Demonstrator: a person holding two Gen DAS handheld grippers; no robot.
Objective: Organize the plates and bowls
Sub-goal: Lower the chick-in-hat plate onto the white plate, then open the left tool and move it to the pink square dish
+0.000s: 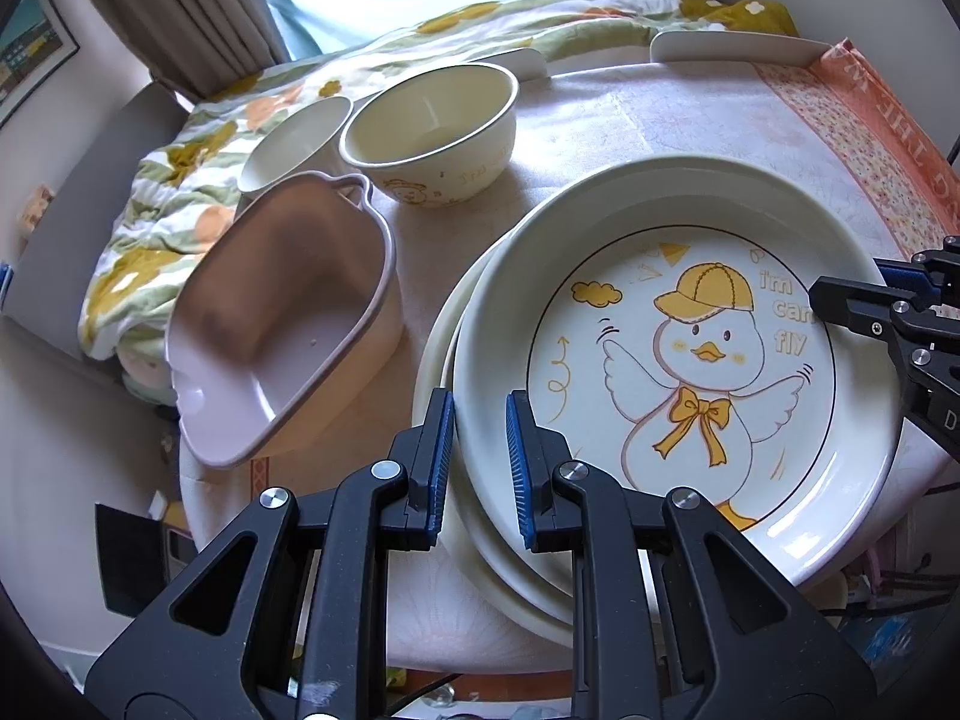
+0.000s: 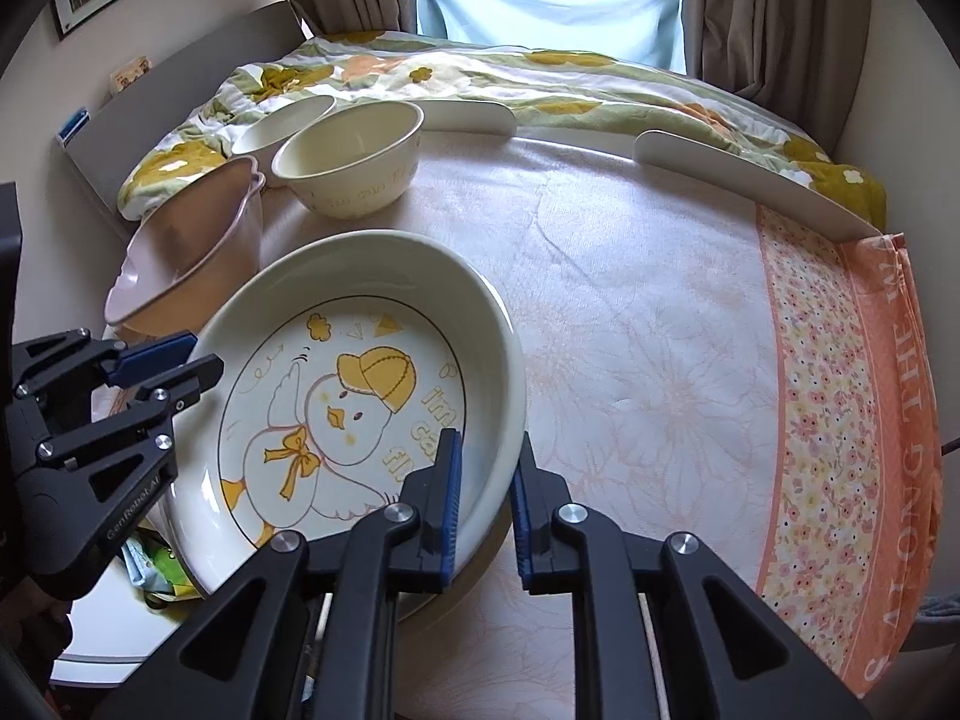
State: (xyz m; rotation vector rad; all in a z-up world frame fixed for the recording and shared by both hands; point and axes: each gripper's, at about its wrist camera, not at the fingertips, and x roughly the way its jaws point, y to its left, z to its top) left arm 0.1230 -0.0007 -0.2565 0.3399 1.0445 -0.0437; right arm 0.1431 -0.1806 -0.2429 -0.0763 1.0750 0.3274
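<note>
A white duck-print plate (image 1: 678,372) lies on top of a plain cream plate (image 1: 444,336) on the table. My left gripper (image 1: 480,462) is open, its jaws straddling the duck plate's near-left rim. My right gripper (image 2: 486,492) is open, its jaws straddling the same plate (image 2: 360,396) at its right rim; it also shows at the right edge of the left wrist view (image 1: 864,312). A pink handled bowl (image 1: 282,318), a cream bear-print bowl (image 1: 432,132) and a small cream bowl (image 1: 294,141) stand at the left.
The round table has a pale floral cloth (image 2: 648,312) with an orange patterned border (image 2: 852,420). White guard strips (image 2: 750,180) stand along the far edge. A flowered quilt (image 2: 480,72) lies beyond, with curtains behind.
</note>
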